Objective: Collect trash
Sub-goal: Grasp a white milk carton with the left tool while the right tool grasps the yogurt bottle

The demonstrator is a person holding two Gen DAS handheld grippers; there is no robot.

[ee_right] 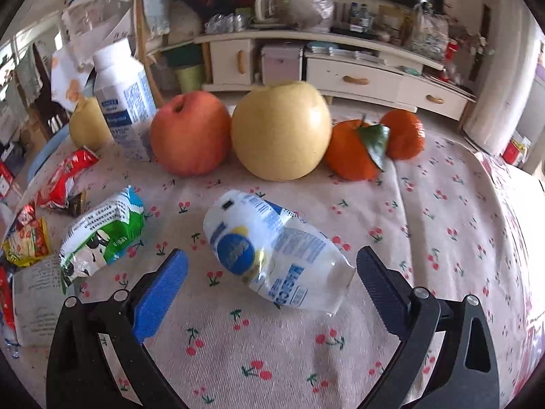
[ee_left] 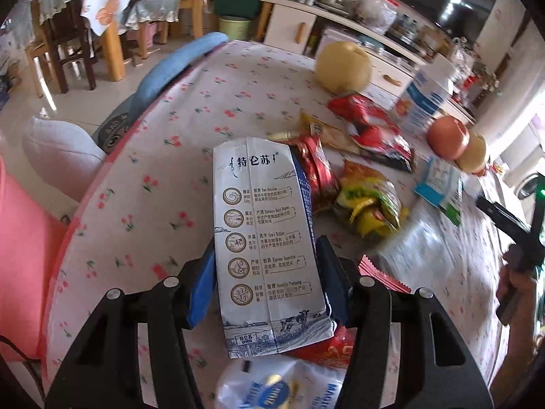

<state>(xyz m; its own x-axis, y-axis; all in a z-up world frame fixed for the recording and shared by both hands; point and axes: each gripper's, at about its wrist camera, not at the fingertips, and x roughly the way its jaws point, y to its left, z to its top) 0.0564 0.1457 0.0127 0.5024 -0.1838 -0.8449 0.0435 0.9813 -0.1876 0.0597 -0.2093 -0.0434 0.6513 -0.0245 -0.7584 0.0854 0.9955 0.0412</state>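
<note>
A: Status on trash collection?

B: Early stage, by my reading. Left gripper (ee_left: 265,269) has its blue pads clamped on the sides of a white rectangular milk carton with blue print (ee_left: 267,238), carton held just above the cherry-print tablecloth (ee_left: 190,102). No bin or bag for the trash visible in either view, so nothing confirmed as collected.

A: Right side?

B: Right gripper (ee_right: 272,286) stands wide, nothing touching the pads. A crumpled white plastic pouch with blue label (ee_right: 276,255) lies on the cloth between the fingers, slightly ahead. Looks like the next pick, but that's judgement only.

A: What's left?

B: Plenty. Red foil snack wrappers (ee_left: 371,129), a yellow-green crinkled snack bag (ee_left: 371,204), a flattened green-and-white milk pack (ee_right: 102,235), plus a small red paper piece near the left gripper's right finger. Upright white-and-blue milk carton (ee_right: 122,102) may or may not be trash; cannot tell.

A: Fruit?

B: Not trash, presumably stays. Red apple (ee_right: 190,133), large yellow pear (ee_right: 282,133), two oranges (ee_right: 351,153), second pear further back.

A: Differences btwn views?

B: Left wrist view shows the grip on the carton and the wrapper cluster behind it, also the person's other hand at the right edge; the oranges don't appear there. Right wrist view gives the fruit row, pouch and green pack clearly, but shows no left gripper and no held carton.
</note>
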